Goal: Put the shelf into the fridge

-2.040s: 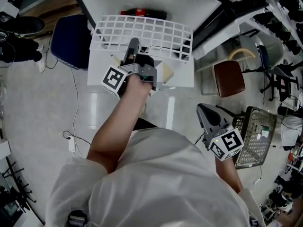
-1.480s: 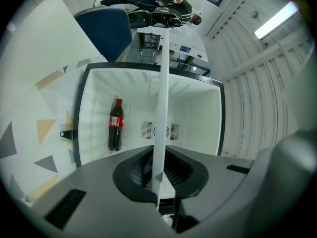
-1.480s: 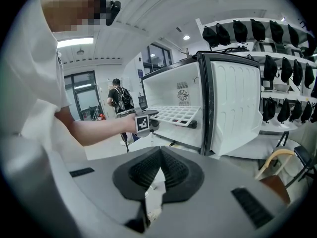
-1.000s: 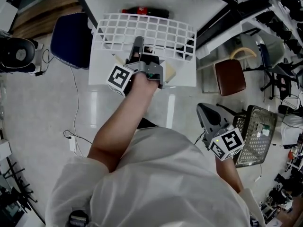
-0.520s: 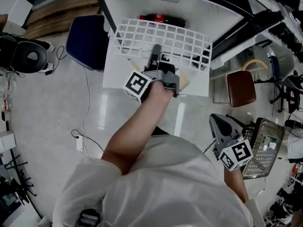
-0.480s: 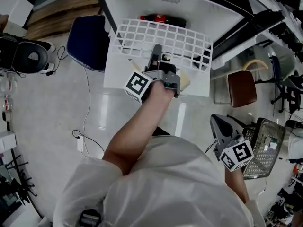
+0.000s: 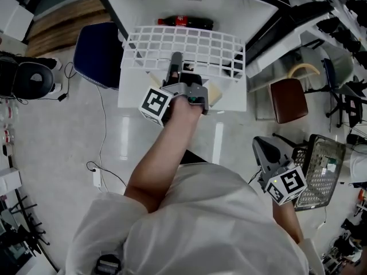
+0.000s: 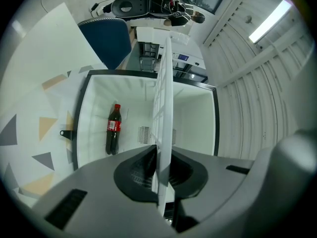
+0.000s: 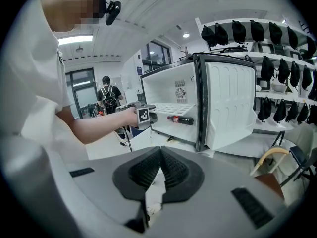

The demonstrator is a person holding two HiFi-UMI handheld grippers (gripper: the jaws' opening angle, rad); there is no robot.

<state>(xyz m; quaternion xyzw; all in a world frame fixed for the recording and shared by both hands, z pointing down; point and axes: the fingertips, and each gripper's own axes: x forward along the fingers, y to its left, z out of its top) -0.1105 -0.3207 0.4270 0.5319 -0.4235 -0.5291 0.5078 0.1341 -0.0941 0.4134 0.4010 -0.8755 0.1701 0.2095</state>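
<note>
The left gripper (image 7: 174,66) was clamped on the middle of the near edge of the white wire-grid shelf (image 7: 189,43), its jaws pressed on the thin rim with the grid running away from them. The shelf lay straight ahead of that gripper, on its far side, with its long axis running left to right across the mouth of the small white open-fronted fridge (image 7: 246,7). Its far edge seemed already inside the compartment, above the dark cola bottle with a red label (image 7: 184,22) lying on the fridge floor. The right gripper (image 7: 261,148) hung well apart at the near right beside the person, jaws together on nothing. The left one was therefore much the nearer, and the remaining move looked like a straight push away from the person, keeping the shelf level.
</note>
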